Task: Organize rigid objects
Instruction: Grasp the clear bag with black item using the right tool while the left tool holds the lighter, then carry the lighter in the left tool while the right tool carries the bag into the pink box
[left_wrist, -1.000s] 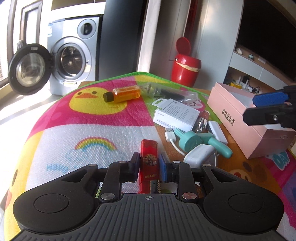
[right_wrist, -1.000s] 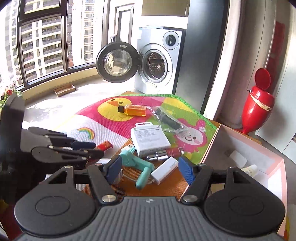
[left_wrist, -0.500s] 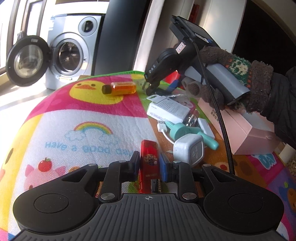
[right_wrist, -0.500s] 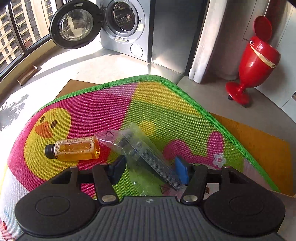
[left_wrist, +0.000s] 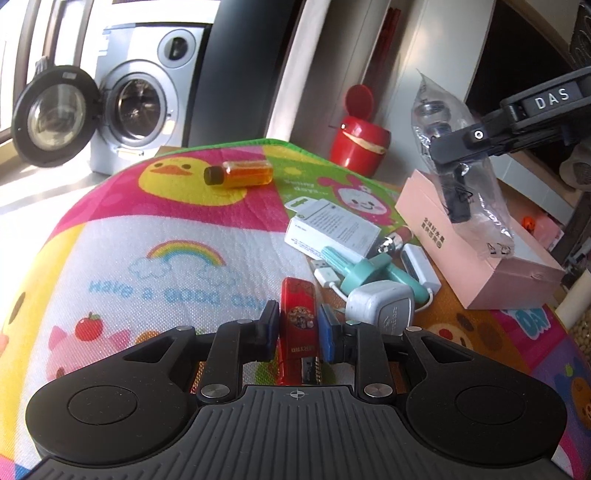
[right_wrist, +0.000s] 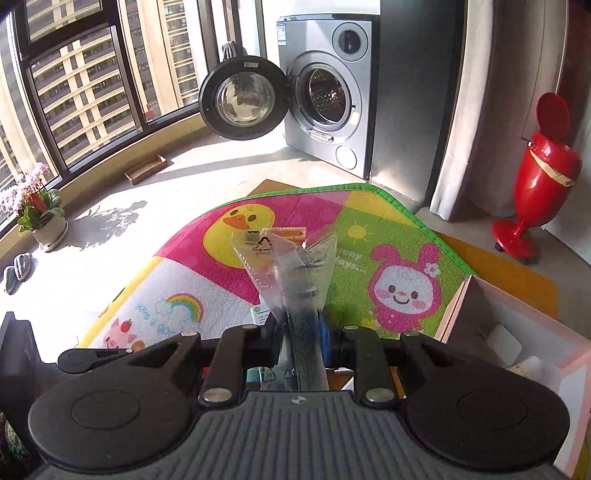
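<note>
While sun falls across cartoon play mat (left_wrist: 155, 236), left gripper (left_wrist: 297, 328) stays clamped on red lighter (left_wrist: 298, 317) lying on mat. Right gripper (right_wrist: 301, 332), jaws just closing, pinches clear bag (right_wrist: 291, 266) with dark tool inside, held in air above pink box (left_wrist: 476, 254). Amber bottle (left_wrist: 240, 173) rests on duck print. Beyond mat: washing machine (right_wrist: 328, 96) with door open, red bin (right_wrist: 535, 177), window (right_wrist: 74, 81).

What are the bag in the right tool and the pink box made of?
Bag: thin clear plastic film, glossy; it crinkles, and a dark part shows through it.
Pink box: looks like matte cardboard, with flat panels, crisp folded edges and printed text; rigid paperboard is a guess.
</note>
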